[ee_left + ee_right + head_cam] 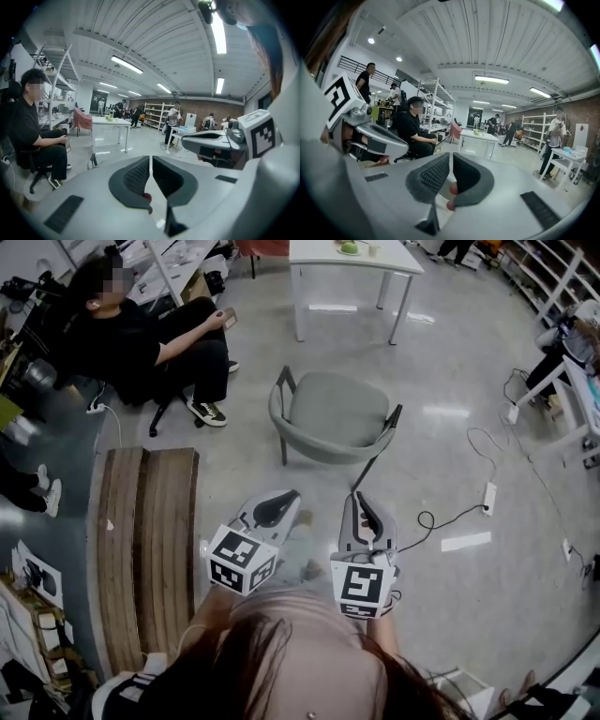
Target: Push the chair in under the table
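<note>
A grey-green armchair (336, 418) stands on the shiny floor, its open front toward the white table (352, 259) at the far end of the head view, a stretch of floor between them. My left gripper (289, 496) and right gripper (360, 497) hover side by side behind the chair's curved back, short of it and apart from it. Both are shut with nothing between the jaws. In the left gripper view the left gripper (151, 159) points toward the table (111, 123). The right gripper (451, 159) aims at the same table (480, 137).
A person in black (141, 343) sits on an office chair to the left of the armchair. A wooden bench (145, 540) lies at my near left. A power strip with cable (487, 495) trails on the floor to the right, below another white desk (577, 381).
</note>
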The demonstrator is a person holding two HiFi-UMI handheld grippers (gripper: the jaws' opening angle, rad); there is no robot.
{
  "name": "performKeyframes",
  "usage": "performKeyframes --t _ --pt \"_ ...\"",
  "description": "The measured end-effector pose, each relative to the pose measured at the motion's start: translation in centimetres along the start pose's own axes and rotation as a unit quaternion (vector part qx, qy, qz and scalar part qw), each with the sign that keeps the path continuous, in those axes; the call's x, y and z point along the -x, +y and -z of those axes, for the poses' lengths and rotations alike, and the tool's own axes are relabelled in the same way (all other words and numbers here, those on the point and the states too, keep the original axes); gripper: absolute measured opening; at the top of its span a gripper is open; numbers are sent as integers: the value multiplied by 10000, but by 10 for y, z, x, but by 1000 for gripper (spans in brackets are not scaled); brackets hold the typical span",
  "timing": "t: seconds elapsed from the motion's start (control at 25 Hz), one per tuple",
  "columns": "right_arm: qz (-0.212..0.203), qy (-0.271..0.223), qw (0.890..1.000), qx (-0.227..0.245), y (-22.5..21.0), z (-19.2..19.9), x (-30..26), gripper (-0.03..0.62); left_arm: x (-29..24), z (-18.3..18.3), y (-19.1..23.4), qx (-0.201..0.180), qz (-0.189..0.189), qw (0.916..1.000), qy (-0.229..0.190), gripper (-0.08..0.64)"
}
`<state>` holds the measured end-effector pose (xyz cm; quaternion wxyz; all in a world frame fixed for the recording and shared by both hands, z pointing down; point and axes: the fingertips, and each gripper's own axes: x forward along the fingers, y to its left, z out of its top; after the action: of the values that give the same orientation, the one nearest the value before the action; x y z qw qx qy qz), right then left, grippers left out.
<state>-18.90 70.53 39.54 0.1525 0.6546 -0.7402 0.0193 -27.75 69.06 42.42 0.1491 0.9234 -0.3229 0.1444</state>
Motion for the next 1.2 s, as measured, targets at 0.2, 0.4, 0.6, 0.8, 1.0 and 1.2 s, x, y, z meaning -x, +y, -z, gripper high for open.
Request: performKeyframes --t 0.2,0.4,0.6,0.8,1.0,1.2 --pt "-121 147 9998 2 -6 3 -32 25 -24 -8 27 -57 -67 9999 75 11" --pt "-130 271 9995 129 -10 10 -64 26 -49 -5 48 -53 -23 9997 243 63" --pt "-185 429 9987 187 -13 17 -93 29 -74 -7 68 -168 10 9991 399 77" --pt "-223 686 9966 409 -12 32 -117 64 -95 -2 88 -284 81 9978 590 119" --pt "-392 930 9927 662 -3 46 -144 107 -117 8 108 -660 139 9938 888 150" --pt "-531 1148 9888 794 2 64 -164 131 -136 27 124 -1102 187 9862 1218 170"
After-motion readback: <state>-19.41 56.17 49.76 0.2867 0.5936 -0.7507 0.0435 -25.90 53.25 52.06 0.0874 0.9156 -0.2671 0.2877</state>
